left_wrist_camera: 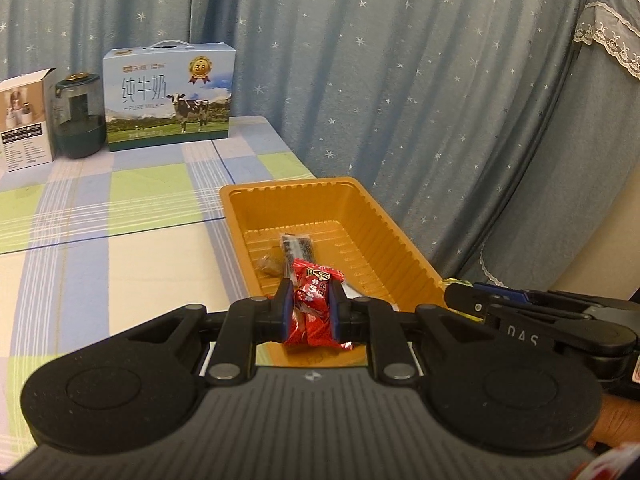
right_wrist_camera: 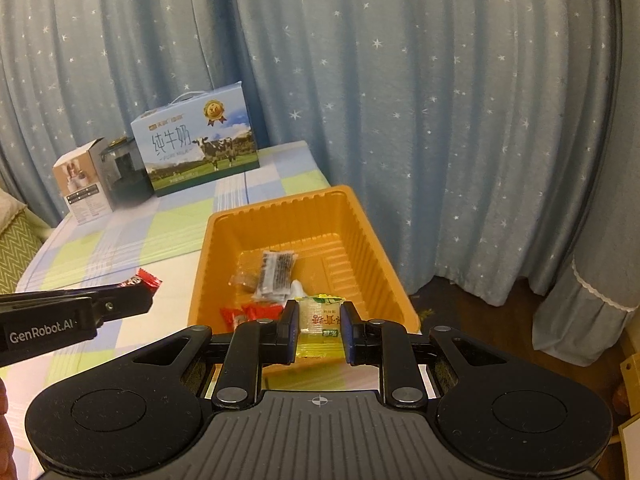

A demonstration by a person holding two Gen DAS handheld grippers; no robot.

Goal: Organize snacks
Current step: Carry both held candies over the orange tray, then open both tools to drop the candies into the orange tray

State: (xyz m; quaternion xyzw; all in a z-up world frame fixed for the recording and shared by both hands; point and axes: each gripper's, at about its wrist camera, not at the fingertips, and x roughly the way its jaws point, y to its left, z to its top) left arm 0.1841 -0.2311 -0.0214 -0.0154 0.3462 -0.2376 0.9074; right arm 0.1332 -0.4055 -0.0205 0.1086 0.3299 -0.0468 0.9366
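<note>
both tongs clamped — red snack [left_wrist_camera: 311, 307], yellow snack [right_wrist_camera: 321, 322] — over tray [right_wrist_camera: 362, 216]

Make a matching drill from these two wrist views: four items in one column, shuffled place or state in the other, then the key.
Items:
1. red snack packet
2. yellow snack packet
3. black-and-white sachet
4. milk carton

Places:
A. lying inside the orange tray
B. clamped in the left tongs
C. standing at the table's far end, by the curtain
D. clamped in the right tongs

Pairs: 1-B, 2-D, 3-A, 4-C
</note>
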